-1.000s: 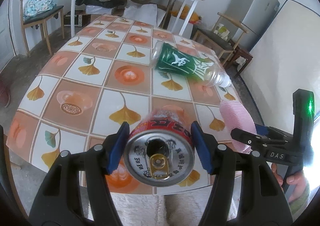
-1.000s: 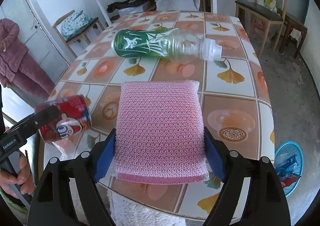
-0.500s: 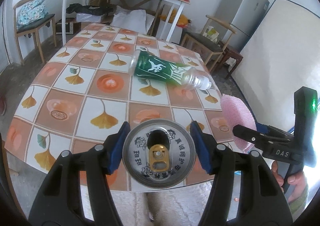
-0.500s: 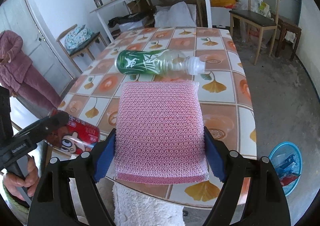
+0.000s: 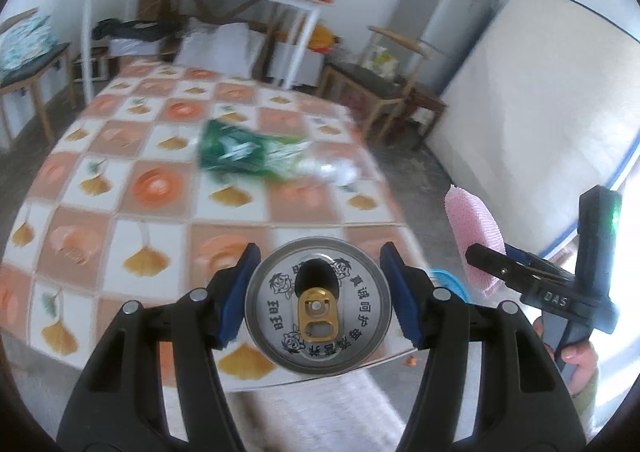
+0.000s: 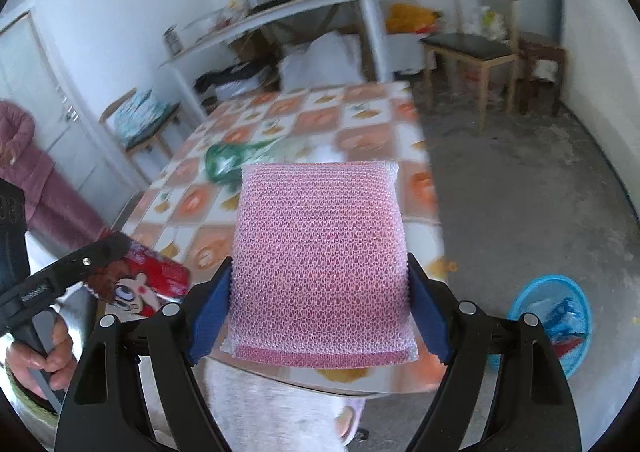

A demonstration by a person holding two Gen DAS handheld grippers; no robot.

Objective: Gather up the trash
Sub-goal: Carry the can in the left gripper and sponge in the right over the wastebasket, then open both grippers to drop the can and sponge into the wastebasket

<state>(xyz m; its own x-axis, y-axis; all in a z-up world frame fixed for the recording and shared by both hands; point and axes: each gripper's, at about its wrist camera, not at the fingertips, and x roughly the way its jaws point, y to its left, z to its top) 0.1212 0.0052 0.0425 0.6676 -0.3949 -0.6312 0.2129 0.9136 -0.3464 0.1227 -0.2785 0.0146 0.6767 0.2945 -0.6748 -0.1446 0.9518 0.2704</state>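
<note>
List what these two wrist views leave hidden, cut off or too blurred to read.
- Bottle label: smeared by motion blur in both views; the sponge covers its cap end in the right wrist view.
- Can body: left wrist view shows only its top, end-on.
- Blue basket: contents too small to name; in the left wrist view only a sliver shows behind the left claw.
- Right claw: the table edge beneath it is hidden by the sponge.

Bottle (image 5: pixel 256 156) lying mid-table (image 5: pixel 120 220). Can (image 5: pixel 318 306) at 6 o'clock; sponge (image 5: pixel 474 232) at 3. Basin (image 6: pixel 556 316) on floor, right of table.
</note>
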